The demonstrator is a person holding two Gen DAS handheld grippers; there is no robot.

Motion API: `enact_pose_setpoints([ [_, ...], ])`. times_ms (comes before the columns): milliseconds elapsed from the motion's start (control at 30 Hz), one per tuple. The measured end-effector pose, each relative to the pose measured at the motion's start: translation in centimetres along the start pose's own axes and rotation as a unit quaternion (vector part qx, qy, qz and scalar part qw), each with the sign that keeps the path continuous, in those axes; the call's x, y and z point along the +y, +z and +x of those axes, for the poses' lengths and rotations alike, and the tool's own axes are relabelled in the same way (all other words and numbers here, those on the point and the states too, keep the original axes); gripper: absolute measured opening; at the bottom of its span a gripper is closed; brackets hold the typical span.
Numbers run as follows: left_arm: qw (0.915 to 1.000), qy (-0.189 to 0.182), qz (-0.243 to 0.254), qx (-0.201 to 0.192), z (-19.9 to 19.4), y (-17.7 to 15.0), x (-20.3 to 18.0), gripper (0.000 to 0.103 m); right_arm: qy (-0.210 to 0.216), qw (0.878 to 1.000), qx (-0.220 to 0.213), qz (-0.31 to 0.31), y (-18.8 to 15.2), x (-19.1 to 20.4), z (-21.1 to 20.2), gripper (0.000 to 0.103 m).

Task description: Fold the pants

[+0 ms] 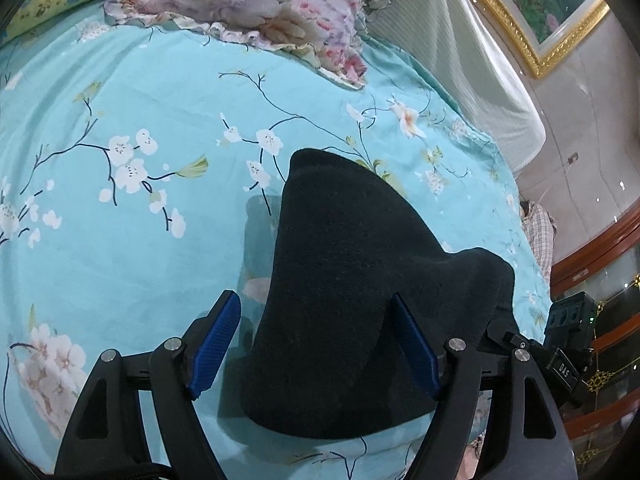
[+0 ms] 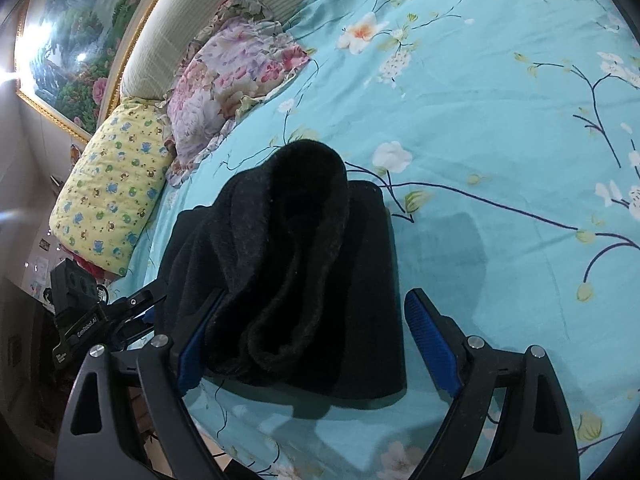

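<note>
Black fleecy pants [image 1: 352,296], folded into a thick bundle, lie on a bed covered by a turquoise sheet [image 1: 120,92] printed with white blossom branches. The left gripper [image 1: 316,344] has its blue-padded jaws spread wide around the near end of the bundle, the cloth bulging between them, one pad apart from it. The right gripper [image 2: 316,344] is likewise wide open, its right pad clear of the fabric. A floral pillow [image 2: 224,80] and a yellow patterned pillow [image 2: 108,188] rest near a pale padded headboard [image 1: 460,60]
</note>
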State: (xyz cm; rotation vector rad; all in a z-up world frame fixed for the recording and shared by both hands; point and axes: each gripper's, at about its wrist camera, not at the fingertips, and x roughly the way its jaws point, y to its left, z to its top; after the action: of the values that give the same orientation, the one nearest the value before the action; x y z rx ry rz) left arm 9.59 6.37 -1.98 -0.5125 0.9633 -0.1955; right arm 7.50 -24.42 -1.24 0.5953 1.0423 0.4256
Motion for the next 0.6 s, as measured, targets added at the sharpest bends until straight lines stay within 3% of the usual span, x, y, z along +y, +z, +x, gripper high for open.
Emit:
enact_pose_setpoints([
  [267, 0.9998, 0.004, -0.002, 0.022, 2.4, 0.6, 0.1, 0.08, 0.017, 1.0, 0.005, 0.006, -0.1, -0.6, 0.8, 0.088],
  [433, 0.9997, 0.004, 0.004, 0.024, 3.3, 0.8, -0.2, 0.079, 0.012, 1.0, 0.006, 0.002, -0.2, -0.7, 0.9, 0.079],
  [600, 0.9994, -0.011, 0.002, 0.032, 4.0, 0.9, -0.4, 0.061, 0.009, 1.0, 0.006, -0.003, -0.3, -0.6, 1.1, 0.072],
])
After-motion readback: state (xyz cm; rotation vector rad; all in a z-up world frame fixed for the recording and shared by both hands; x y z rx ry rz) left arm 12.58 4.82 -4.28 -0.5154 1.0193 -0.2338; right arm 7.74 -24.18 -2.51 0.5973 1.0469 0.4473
